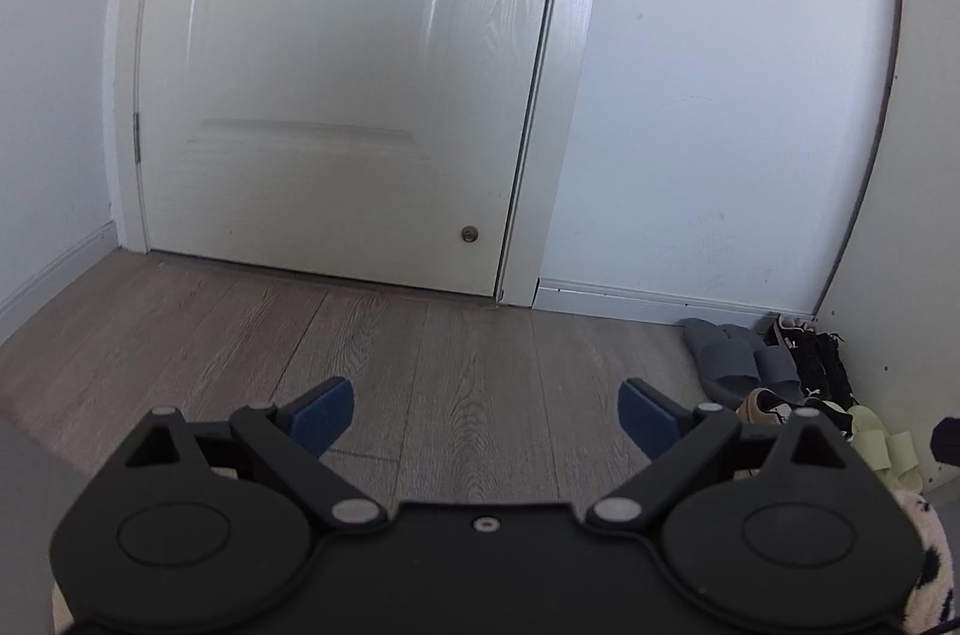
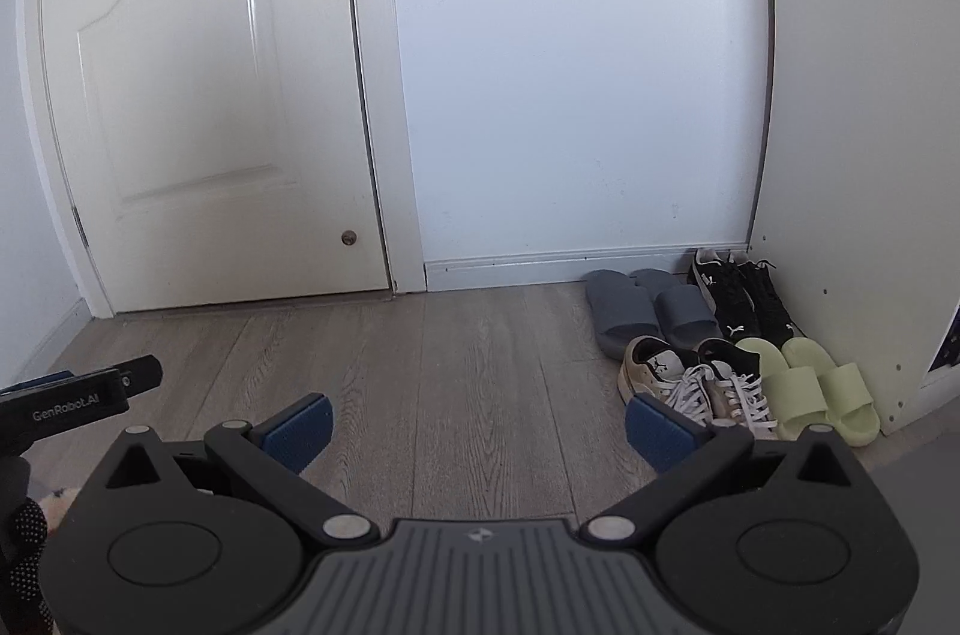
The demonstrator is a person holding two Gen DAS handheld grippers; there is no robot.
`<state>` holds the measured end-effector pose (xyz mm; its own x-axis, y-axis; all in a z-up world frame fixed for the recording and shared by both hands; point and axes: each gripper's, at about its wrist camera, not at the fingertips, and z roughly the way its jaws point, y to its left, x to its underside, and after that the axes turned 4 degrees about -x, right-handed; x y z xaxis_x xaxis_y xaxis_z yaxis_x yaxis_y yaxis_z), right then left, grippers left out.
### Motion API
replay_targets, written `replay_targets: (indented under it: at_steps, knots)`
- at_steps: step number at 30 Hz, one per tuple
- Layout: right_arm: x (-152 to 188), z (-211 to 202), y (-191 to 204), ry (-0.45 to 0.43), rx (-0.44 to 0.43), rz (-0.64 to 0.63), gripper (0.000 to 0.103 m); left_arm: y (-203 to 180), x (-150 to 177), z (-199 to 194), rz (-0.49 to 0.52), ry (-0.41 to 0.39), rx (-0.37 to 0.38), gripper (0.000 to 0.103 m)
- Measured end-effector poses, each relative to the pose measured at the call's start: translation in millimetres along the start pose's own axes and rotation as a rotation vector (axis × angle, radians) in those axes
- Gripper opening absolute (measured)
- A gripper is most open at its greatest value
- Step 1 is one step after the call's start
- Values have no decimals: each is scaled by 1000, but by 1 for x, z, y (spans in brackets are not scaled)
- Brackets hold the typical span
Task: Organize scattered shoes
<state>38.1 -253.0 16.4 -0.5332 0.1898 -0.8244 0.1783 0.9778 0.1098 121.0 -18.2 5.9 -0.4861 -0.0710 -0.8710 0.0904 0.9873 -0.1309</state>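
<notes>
I hold both tools above bare floor [image 2: 456, 371], away from the shoes. My right hand-held gripper [image 2: 477, 425] is spread wide and empty, and so is my left hand-held gripper [image 1: 483, 416]. Four pairs sit tucked in the floor's far right corner: grey slides [image 2: 648, 311] and black sneakers [image 2: 741, 299] against the baseboard, white sneakers [image 2: 690, 383] and pale green slides [image 2: 816, 389] in front. They look paired and out of the door's [image 2: 198, 95] swing, so I judge the sorting largely finished.
</notes>
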Motion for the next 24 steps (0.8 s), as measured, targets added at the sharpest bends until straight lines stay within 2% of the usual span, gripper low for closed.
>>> replay_targets:
  at_steps: [3, 6, 13, 17, 24]
  knots:
    - [7, -9, 1, -4, 5, -19, 103, 0, 8, -19, -8, 38, 11, 96]
    - [11, -14, 0, -6, 11, 6, 103, -2, 6, -33, 26, 33, 2, 96]
    - [21, -28, -6, 39, 34, 92, 103, -11, -1, -39, 61, 60, 42, 96]
    - [24, -38, -1, 23, 61, 66, 103, -20, 3, -43, 87, 90, 58, 96]
    - [27, -46, 1, 10, 45, 58, 103, -25, 6, -55, 105, 73, 58, 96]
